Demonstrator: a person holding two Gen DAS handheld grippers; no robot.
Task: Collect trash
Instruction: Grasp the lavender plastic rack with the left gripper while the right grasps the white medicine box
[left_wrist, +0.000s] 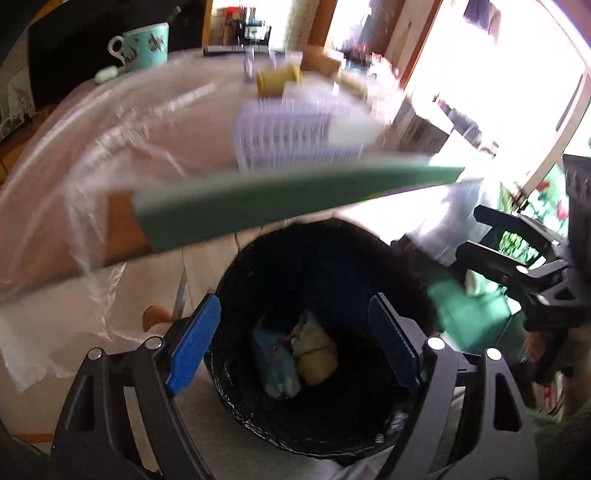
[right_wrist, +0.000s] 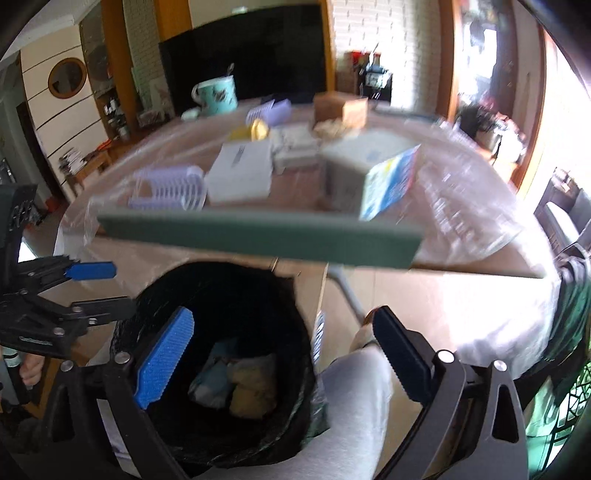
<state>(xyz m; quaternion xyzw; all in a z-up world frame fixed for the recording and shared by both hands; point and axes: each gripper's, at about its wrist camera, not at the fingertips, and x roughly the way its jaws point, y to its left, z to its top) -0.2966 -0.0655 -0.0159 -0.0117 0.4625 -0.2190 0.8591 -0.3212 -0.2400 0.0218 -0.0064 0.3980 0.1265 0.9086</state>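
Our left gripper (left_wrist: 291, 343) stands wide with nothing between its blue pads, poised directly over the mouth of the black-lined trash bin (left_wrist: 406, 295). Our right gripper (right_wrist: 284, 358) is equally wide and empty, with its left pad over the bin's near rim and its right finger out over our grey-trousered leg (right_wrist: 354, 398). Both views are blurred, so fine detail is uncertain.

The bin sits low and near, between us and the table, and already contains crumpled trash (left_wrist: 299, 354): something pale blue and something yellowish. We judge that whatever is left to collect lies up and far from both claws, on the table top beyond its green edge (right_wrist: 258, 236). That edge runs left to right across both views, above the bin, so any reach must rise over it first.

On the plastic-covered table we make out a lilac slotted rack (right_wrist: 168, 190) near the edge at left, a white box (right_wrist: 240, 173) beside it, and a blue-and-white packet (right_wrist: 391, 184) at right near the edge, tilted on its side. Farther back are a yellow item (right_wrist: 258, 130), a brown box (right_wrist: 340, 107) and a teal mug (right_wrist: 218, 95). Which of these counts as trash we cannot tell; the packet seems likeliest, and the right gripper looks nearer to it.
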